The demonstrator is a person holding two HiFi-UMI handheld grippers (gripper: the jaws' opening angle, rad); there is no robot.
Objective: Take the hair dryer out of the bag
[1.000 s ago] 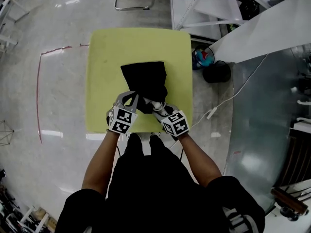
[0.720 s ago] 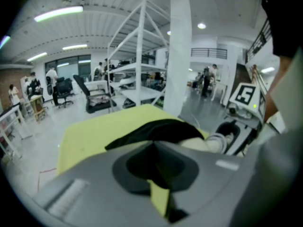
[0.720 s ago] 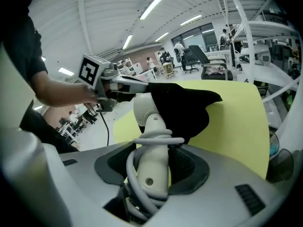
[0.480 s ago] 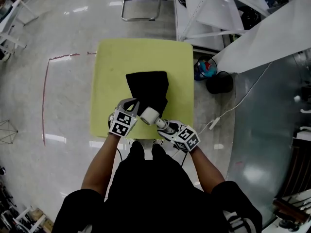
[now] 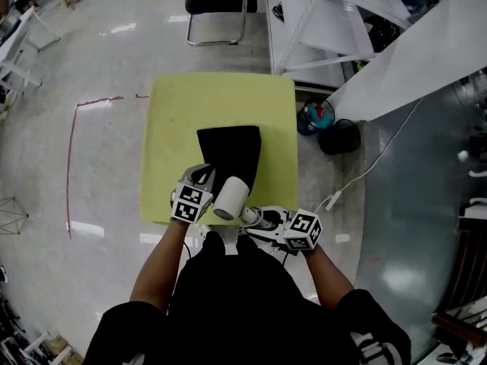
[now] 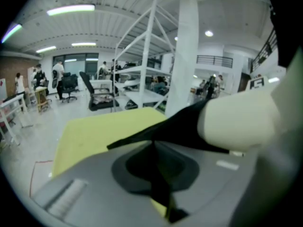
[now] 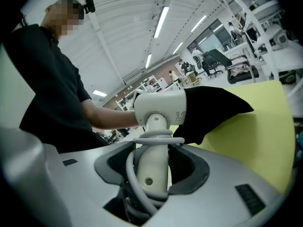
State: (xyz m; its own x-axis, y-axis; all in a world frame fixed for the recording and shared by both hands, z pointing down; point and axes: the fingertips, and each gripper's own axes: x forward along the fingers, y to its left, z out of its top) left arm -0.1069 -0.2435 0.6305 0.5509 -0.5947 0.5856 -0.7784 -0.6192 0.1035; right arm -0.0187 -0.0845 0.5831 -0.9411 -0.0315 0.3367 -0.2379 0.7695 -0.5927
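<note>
A black bag (image 5: pixel 230 152) lies on the yellow table (image 5: pixel 175 128). My left gripper (image 5: pixel 199 182) is at the bag's near corner. In the left gripper view its jaws (image 6: pixel 154 148) have just been opening a little, with a thin fold of bag cloth (image 6: pixel 180 126) still pinched between them. My right gripper (image 5: pixel 257 217) is shut on the handle of the white hair dryer (image 5: pixel 230 198), lifted near the table's front edge. In the right gripper view the handle and its coiled cord fill the jaws (image 7: pixel 154 167). The barrel's (image 7: pixel 158 108) far end is still covered by the bag's mouth (image 7: pixel 213 105).
A black chair (image 5: pixel 217 6) stands beyond the table. White shelving (image 5: pixel 319 21) and a black bin (image 5: pixel 338 135) are at the right. A white cable (image 5: pixel 373 150) runs across the floor there, and a red tape line (image 5: pixel 72 158) marks the floor at the left.
My right gripper has pulled the hair dryer back toward the person and up, so most of its barrel has come out of the bag. The left gripper stayed at the bag's corner.
</note>
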